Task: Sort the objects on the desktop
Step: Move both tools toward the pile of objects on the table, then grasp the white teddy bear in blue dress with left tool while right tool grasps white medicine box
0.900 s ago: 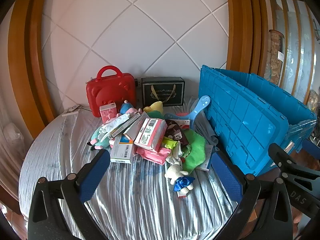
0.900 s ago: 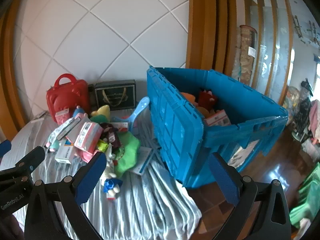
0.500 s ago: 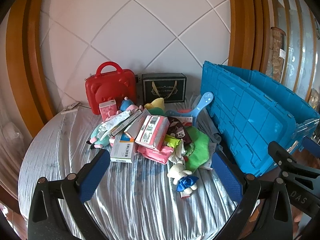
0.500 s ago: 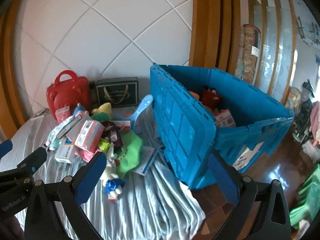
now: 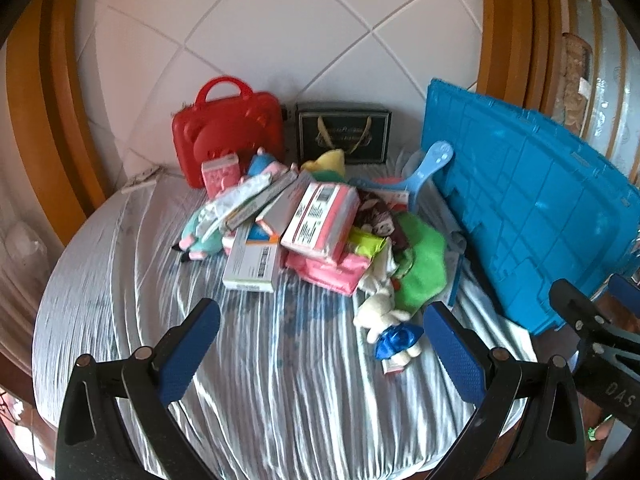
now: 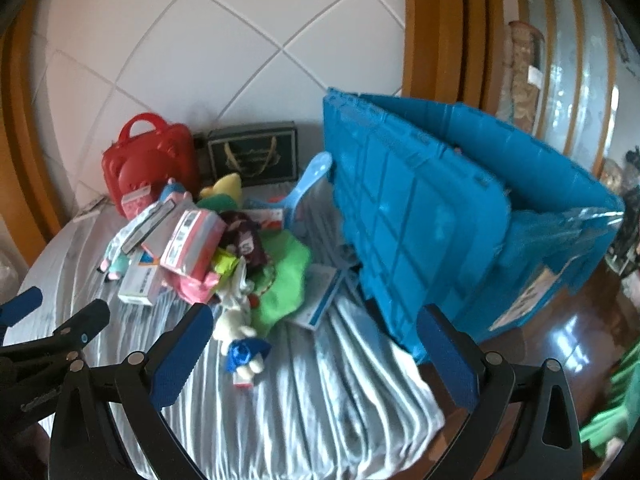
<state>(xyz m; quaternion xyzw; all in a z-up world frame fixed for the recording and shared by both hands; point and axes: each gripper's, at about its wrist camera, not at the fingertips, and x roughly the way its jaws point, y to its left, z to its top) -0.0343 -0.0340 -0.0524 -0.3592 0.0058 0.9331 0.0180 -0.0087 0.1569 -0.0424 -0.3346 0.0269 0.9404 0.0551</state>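
While both grippers hang wide open w/ nothing held — left gripper, right gripper — the pile sits mid-table beside the crate. Best start: nearest loose toy, straddle it squarely w/ the fingers, avoid snagging cloth.

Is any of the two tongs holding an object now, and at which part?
Nothing is held. The left tongs and the right tongs are both open and empty above the striped cloth.

White tiled wall, wooden frame, glossy wooden floor.
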